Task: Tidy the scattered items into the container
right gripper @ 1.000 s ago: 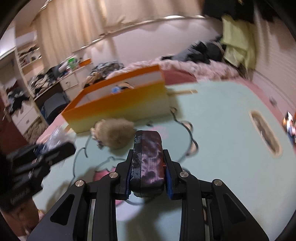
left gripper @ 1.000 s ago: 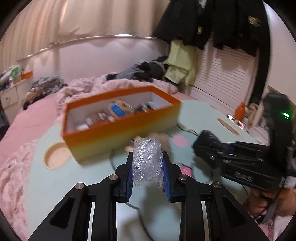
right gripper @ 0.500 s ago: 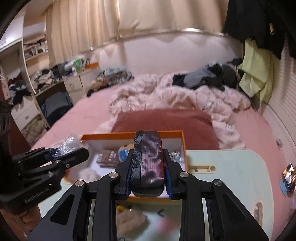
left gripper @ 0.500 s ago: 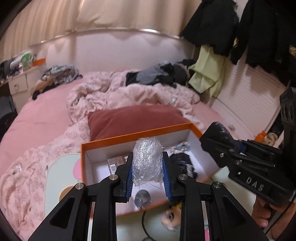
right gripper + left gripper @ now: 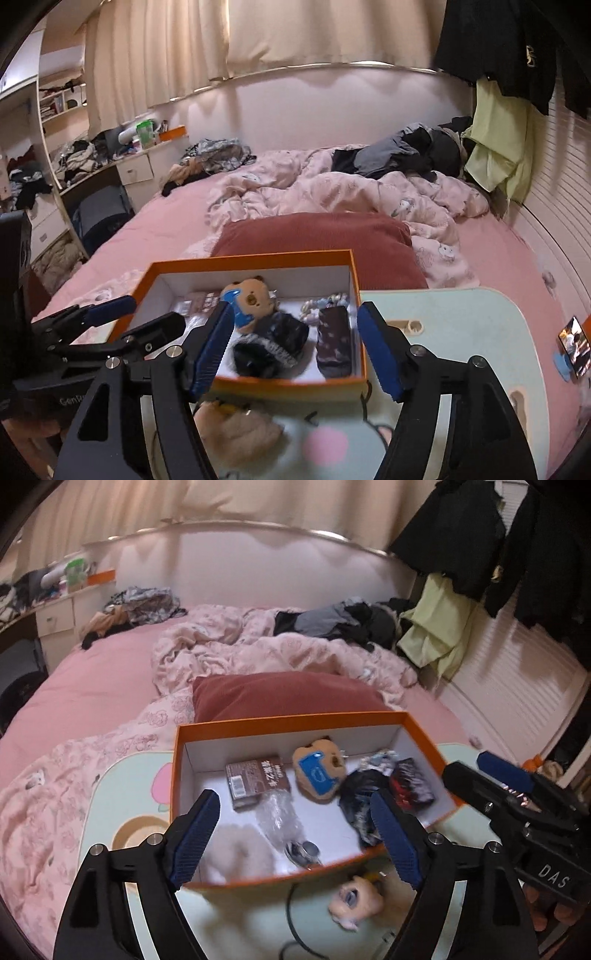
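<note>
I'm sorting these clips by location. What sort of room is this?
A lived-in bedroom, most likely: a bed with a rumpled pink duvet, clothes hanging on the wall, and a cluttered desk with drawers to one side.

Dim, warm indoor light; strong fisheye bending and dark corners; motion blur smears the foreground.

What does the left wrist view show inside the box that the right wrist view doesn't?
Left wrist only: the clear plastic bag and a brown packet on the box floor, between the opening jaws of the left hand-held gripper. Right wrist only: the dark patterned pouch lying whole along the box's right wall. Both show the orange box and the bear plush.
</note>
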Demonstrator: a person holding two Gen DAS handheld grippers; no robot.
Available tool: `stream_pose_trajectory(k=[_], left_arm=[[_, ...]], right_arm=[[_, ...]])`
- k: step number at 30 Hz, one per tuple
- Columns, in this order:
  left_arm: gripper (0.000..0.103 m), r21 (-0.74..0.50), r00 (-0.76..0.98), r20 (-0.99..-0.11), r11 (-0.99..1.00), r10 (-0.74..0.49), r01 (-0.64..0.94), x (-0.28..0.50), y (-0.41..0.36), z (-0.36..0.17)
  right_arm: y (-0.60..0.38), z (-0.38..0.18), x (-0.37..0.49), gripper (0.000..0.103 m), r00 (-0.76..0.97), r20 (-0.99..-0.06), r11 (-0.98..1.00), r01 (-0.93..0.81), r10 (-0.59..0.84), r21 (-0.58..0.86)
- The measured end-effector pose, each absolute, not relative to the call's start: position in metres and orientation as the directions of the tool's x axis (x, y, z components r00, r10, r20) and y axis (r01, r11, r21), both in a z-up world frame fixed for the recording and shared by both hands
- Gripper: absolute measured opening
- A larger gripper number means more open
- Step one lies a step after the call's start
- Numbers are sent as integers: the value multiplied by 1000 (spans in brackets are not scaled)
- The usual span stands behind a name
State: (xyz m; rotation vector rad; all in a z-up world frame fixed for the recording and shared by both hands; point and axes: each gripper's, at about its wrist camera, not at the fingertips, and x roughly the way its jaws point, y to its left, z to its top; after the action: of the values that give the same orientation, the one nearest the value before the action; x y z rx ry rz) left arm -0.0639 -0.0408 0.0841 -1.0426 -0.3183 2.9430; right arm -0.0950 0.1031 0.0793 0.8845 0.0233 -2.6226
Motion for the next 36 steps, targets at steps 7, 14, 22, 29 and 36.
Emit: stream_pose_trajectory(k=[7, 14, 22, 29, 36], left_arm=[[97, -125, -753, -656, -991, 50, 43, -6, -21, 66], [97, -109, -686, -726, -992, 41, 57, 12, -6, 15], [103, -39, -675, -738, -997, -18, 69, 10, 1, -8], [103, -43, -678, -735, -997, -13, 65, 9, 0, -6], [103, -42, -677, -736, -997, -13, 66, 9, -1, -6]], right_arm=[[117, 66, -47, 77, -713, -630, -943, 318, -309, 102], [132, 13, -13, 77, -657, -715, -965, 243, -239, 100], [137, -17, -13, 103, -678, -727, -981, 193, -110, -32], [143, -31, -18, 103, -677, -729, -979, 197, -98, -51], [150, -26, -10, 103, -687, -711, -979, 204, -150, 10]])
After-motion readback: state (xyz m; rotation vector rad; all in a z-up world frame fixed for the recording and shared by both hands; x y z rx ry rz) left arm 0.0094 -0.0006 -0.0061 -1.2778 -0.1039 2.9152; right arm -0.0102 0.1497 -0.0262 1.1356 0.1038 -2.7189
